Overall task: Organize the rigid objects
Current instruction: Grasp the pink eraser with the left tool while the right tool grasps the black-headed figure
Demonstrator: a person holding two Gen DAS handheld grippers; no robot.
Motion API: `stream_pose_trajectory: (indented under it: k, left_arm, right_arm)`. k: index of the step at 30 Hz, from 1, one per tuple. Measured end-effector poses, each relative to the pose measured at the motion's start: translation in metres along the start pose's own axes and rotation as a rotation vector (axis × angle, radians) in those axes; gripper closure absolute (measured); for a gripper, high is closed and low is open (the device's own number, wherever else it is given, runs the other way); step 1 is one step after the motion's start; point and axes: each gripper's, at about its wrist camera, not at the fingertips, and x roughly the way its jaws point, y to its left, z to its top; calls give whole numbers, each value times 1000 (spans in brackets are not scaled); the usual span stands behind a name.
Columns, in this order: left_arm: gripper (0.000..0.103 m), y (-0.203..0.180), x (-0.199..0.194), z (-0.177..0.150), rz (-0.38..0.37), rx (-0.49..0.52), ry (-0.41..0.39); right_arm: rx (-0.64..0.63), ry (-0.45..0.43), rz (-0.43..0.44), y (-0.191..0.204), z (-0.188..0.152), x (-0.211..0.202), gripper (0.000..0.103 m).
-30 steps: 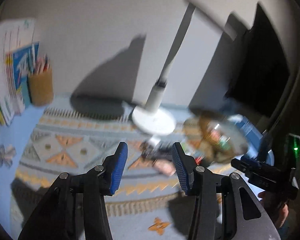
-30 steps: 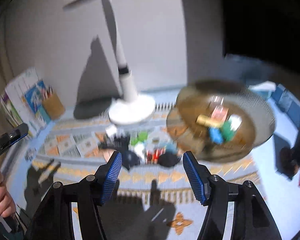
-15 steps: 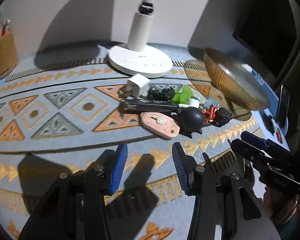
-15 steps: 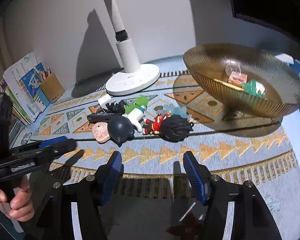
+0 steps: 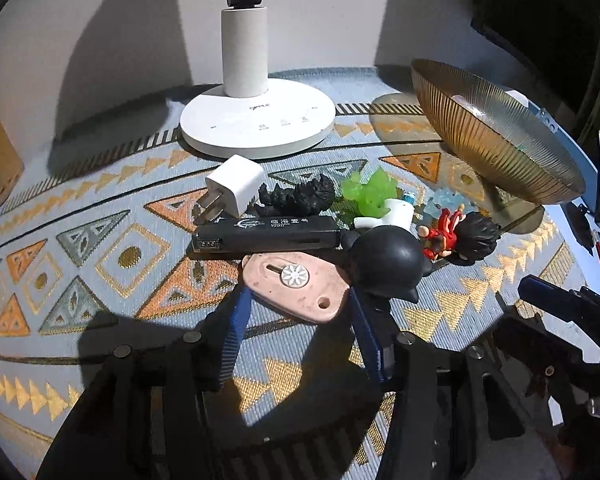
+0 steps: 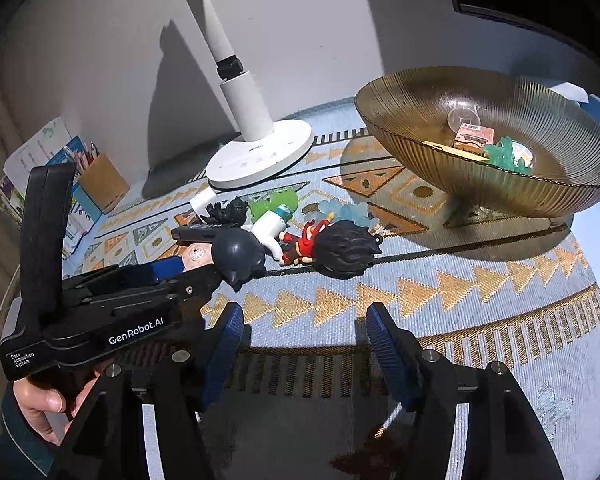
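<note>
A pile of small objects lies on the patterned mat: a pink flat cutter (image 5: 296, 286), a black stick (image 5: 266, 234), a white charger (image 5: 234, 184), a black dragon figure (image 5: 298, 198), a green figure (image 5: 370, 194), a dark round head (image 5: 384, 262) and a red black-haired doll (image 5: 462, 236). My left gripper (image 5: 296, 330) is open, its fingers on either side of the pink cutter's near end. My right gripper (image 6: 304, 340) is open and empty, in front of the doll (image 6: 332, 246). The amber bowl (image 6: 420, 120) holds several small items.
A white desk lamp base (image 5: 258, 120) stands behind the pile. A brown pencil holder (image 6: 102, 182) and books stand at the far left. The bowl (image 5: 488, 144) is at the right, near the table's edge.
Both grippers have dropped from looking at the wall and moved toward the pile. My left gripper now straddles the pink cutter.
</note>
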Motion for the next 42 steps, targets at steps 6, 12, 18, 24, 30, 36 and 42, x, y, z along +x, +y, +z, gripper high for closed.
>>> stream_pose_trajectory:
  k: [6, 12, 18, 24, 30, 36, 42]
  left_arm:
    - [54, 1, -3, -3, 11, 11, 1]
    - [54, 28, -19, -17, 53, -54, 1]
    - [54, 63, -28, -23, 8, -162, -34]
    - [54, 63, -32, -23, -37, -170, -63]
    - [54, 62, -28, -23, -36, -167, -48]
    - [54, 53, -16, -9, -21, -118, -6]
    - [55, 37, -2, 6, 20, -45, 7]
  right_arm:
    - [-17, 5, -12, 4, 0, 2, 41]
    - [-4, 15, -5, 0, 1, 5, 41]
    - [-42, 86, 3, 12, 7, 16, 41]
    - [-71, 101, 13, 45, 36, 36, 41]
    - [-138, 98, -98, 70, 40, 67, 55]
    - [-155, 96, -51, 60, 35, 60, 59]
    - [-186, 101, 41, 49, 19, 33, 59]
